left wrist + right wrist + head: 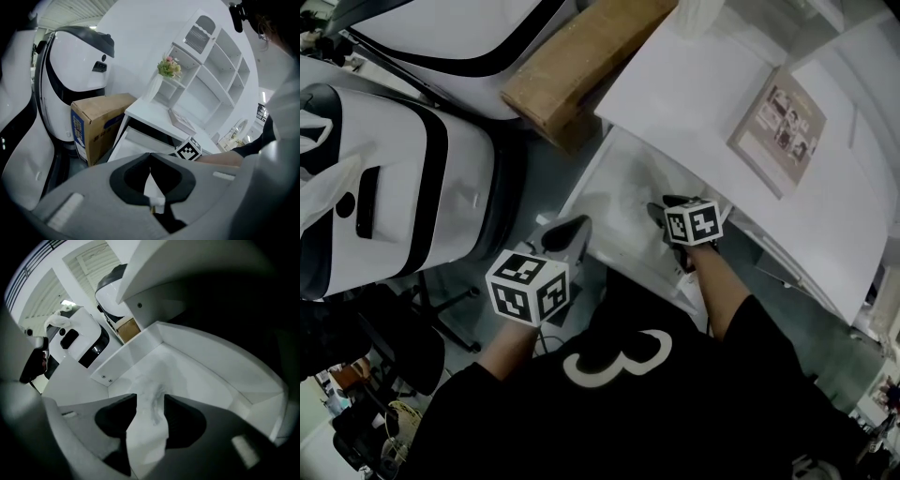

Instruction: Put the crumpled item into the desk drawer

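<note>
The white desk drawer [586,192] stands pulled out under the desk top [694,94]. My right gripper [664,210] reaches down into it. In the right gripper view the crumpled white item [146,434] lies on the drawer floor [206,380] between the parted jaws of my right gripper [150,398], and the pads do not appear to press on it. My left gripper [570,232] hovers outside the drawer's front left corner. Its jaw tips meet with nothing between them in the left gripper view [150,154], which faces the open drawer [136,140].
A brown cardboard box [581,56] stands on the floor left of the desk. Large white and black machine shells [394,187] fill the left side. A flat picture book [778,127] lies on the desk top. White shelves with flowers [169,67] stand behind the desk.
</note>
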A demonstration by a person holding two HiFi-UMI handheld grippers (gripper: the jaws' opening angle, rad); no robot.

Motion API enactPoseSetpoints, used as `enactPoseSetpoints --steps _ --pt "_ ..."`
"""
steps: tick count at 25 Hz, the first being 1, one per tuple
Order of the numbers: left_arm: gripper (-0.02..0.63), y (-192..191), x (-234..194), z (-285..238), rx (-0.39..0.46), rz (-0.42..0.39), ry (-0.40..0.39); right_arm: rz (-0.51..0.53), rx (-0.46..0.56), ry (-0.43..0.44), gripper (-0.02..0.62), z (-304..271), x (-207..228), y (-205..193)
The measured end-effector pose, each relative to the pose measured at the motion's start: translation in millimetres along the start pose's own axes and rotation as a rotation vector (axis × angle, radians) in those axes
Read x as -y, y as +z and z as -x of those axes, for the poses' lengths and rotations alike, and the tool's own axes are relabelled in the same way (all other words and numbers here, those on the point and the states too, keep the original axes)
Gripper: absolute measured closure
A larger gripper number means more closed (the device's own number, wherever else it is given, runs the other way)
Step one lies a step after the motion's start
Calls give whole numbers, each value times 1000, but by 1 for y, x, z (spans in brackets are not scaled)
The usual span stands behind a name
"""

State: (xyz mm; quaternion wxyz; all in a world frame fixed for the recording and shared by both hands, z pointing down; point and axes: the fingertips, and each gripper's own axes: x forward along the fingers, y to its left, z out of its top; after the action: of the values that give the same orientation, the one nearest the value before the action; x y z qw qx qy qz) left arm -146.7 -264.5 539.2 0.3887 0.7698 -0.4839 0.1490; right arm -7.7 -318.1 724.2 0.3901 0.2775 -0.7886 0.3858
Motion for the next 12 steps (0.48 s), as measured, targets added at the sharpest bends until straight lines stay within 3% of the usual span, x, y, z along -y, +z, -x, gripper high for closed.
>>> enactPoseSetpoints --steps 6,12 --pt "595 1 17 17 27 -15 -14 7 109 17 410 46 -22 17" --pt "595 10 46 33 75 -52 -51 37 300 18 419 125 -44 43"
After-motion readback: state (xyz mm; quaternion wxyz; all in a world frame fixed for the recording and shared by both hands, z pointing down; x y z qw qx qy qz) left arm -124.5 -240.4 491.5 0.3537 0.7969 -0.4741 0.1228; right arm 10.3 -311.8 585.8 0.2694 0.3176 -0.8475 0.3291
